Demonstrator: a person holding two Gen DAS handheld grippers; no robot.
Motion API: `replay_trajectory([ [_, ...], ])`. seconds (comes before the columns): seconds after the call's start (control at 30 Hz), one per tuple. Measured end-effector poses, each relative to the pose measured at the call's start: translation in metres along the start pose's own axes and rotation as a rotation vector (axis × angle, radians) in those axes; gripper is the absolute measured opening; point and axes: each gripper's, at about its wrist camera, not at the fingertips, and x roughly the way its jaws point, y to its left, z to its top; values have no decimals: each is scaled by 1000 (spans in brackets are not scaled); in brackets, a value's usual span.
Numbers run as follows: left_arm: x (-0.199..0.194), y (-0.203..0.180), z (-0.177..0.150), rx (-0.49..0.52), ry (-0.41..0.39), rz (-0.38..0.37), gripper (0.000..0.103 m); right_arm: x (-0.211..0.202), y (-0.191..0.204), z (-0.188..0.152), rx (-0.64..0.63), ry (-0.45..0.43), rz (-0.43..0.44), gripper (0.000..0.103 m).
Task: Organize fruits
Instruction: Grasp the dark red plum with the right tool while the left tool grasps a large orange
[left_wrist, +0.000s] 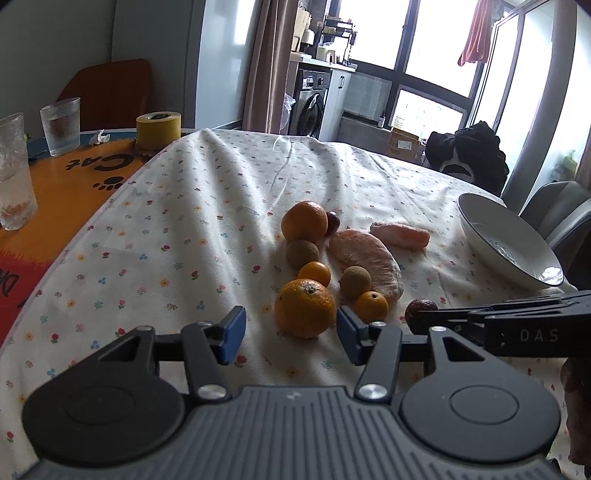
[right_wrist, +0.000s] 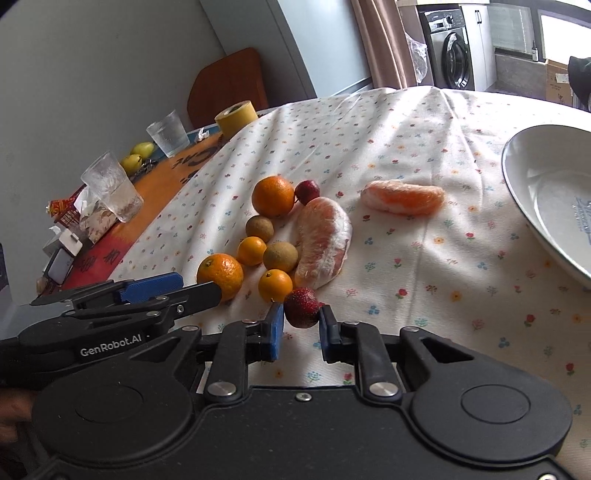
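You see a matt, creased cotton-like cloth (left_wrist: 192, 206) with a small flower print draped over the bench. Your left gripper (left_wrist: 290, 334) is matt black plastic with blue rubbery pads (left_wrist: 232, 334) and shiny metal pivot pins. The bowl (right_wrist: 517, 173) looks like glossy glazed ceramic. The near orange (left_wrist: 304, 314) has dimpled, faintly shiny peel; the red berry-like fruit (right_wrist: 301, 307) looks rough and pebbled. Two ribbed glass tumblers (left_wrist: 61, 125) stand on a glossy printed mat (left_wrist: 74, 184).

Left hand-held gripper (left_wrist: 291, 334) gapes wide; right hand-held gripper (right_wrist: 302, 325) narrowed.
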Motion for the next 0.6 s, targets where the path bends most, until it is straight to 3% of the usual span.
replay_trajectory([
  [0.2,14,-6,3,13,14,10,53,-11,-7,-1,3,-26,-9,19],
  [0.33,23,-6,4,6,32,6,38,-19,-13,-1,15,-44,-21,19],
  [0.6,13,-11,6,2,14,28,37,-33,-28,-6,51,-74,-36,19],
])
